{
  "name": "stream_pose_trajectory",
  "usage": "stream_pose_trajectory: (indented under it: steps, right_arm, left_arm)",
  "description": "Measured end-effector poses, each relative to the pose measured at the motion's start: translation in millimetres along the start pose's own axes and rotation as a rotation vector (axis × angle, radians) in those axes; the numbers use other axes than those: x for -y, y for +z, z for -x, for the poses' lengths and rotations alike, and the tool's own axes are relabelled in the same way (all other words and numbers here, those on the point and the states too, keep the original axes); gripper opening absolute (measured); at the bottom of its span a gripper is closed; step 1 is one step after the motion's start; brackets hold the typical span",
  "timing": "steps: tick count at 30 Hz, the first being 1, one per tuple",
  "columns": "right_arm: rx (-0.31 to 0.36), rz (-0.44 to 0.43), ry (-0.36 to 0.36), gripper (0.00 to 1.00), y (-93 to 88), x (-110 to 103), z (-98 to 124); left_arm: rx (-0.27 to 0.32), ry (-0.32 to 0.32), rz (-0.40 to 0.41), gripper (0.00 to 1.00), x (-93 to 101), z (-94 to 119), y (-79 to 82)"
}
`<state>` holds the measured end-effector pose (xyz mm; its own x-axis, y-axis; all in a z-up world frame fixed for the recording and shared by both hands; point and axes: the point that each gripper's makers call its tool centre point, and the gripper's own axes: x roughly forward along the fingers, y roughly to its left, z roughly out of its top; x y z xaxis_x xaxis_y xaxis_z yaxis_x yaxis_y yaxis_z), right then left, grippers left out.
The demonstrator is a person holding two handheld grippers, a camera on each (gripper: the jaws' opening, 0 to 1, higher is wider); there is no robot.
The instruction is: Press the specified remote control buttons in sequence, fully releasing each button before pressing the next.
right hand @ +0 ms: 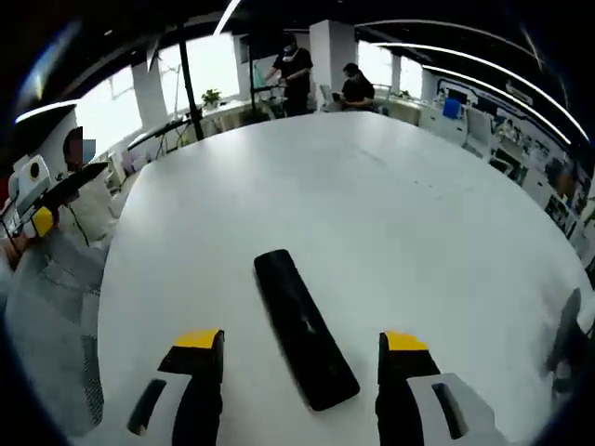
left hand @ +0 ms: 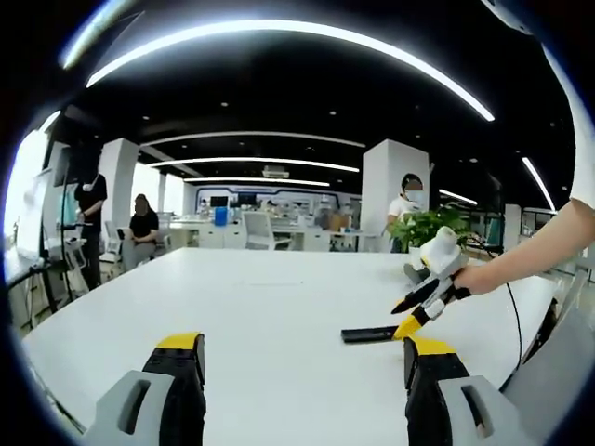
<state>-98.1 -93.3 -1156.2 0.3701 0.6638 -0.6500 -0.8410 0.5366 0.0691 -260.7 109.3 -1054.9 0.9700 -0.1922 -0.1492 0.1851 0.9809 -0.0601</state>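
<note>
Lying flat on the white tabletop (right hand: 390, 214), the black remote control (right hand: 305, 327) sits between the right gripper (right hand: 302, 358)'s widely parted jaws, which grip nothing. In the left gripper view, the left gripper (left hand: 307, 358) also stands wide open and empty, with the remote (left hand: 369, 334) far right, just beneath the right gripper's yellow tips (left hand: 418, 312).

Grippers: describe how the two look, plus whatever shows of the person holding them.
Left gripper and right gripper match: grey bodies with slotted openings, black jaws, yellow tips. In the left gripper view the right gripper has a white top, a thin dark cable trailing, and a bare, sleeveless forearm.
</note>
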Motion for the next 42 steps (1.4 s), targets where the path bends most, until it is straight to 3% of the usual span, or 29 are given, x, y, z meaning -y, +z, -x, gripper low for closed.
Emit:
stream_pose_trajectory:
  steps: [1,6,14,25,37,42]
  right_arm:
    - [0.014,-0.009,-0.006,0.75,0.8,-0.3,2.0]
    - [0.203,-0.148,-0.049,0.90,14.5,-11.3,28.5]
    - [0.353,-0.161,-0.171,0.99,19.9,-28.3,72.6]
    - [0.381,-0.151,-0.301,0.99,6.5,-57.9,123.2]
    - [0.445,-0.191,-0.428,0.99,-15.7,-60.3,169.9]
    - [0.435,-0.133,-0.486,0.99,-16.7,-66.9,181.0]
  left_arm:
    - [-0.002,0.001,0.000,0.92,-0.1,0.0,-0.2]
    - [-0.005,0.001,-0.003,0.92,-0.1,0.2,-0.9]
    - [0.017,-0.002,0.012,0.93,0.1,0.8,3.0]
    - [0.017,-0.008,0.015,0.93,1.7,1.3,3.1]
    - [0.011,-0.007,0.011,0.93,2.6,1.8,2.7]
    - [0.000,-0.005,0.006,0.93,2.9,1.5,1.2]
